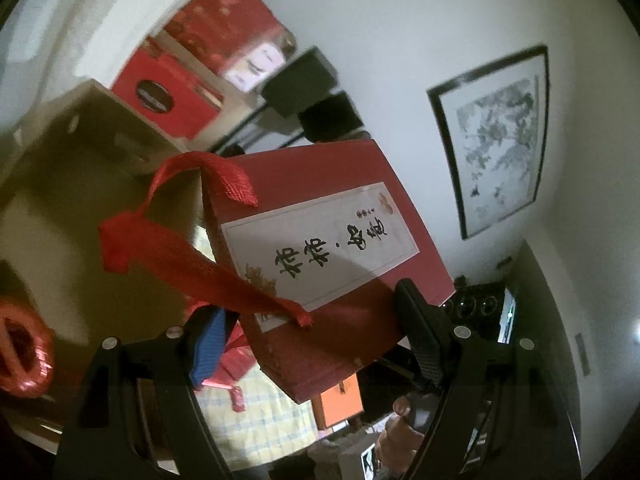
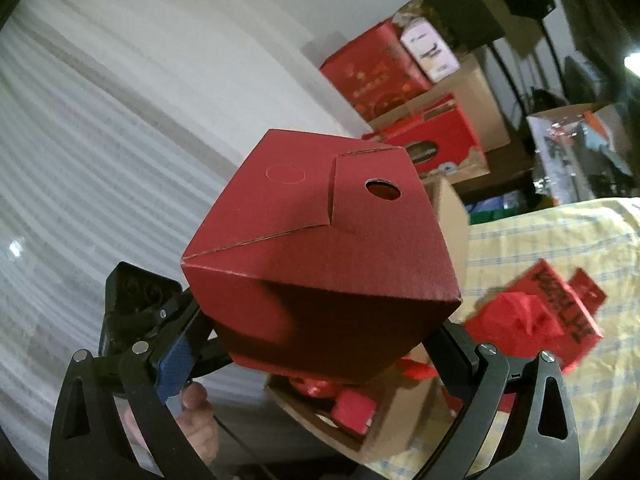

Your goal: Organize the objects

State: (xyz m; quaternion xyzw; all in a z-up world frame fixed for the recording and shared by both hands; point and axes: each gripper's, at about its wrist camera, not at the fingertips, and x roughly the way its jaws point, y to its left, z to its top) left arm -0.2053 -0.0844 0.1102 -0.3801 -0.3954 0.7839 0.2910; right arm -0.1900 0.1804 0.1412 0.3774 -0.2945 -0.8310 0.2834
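Left gripper (image 1: 316, 332) jaws apparently clamp red box (image 1: 340, 240).

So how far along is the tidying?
Done: a few red items sit in the open cardboard box. In hand: both the left gripper and right gripper clamp the red gift box, lifted. Left: a red package on the checked cloth.

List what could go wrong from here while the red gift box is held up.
1. The red gift box is pinched between both hand-held grippers, left and right, near its lower edges; it may tip or slip out.
2. Its loose red ribbon handle dangles by the left fingers and could snag.
3. The bottom flap looks only tucked and might open.
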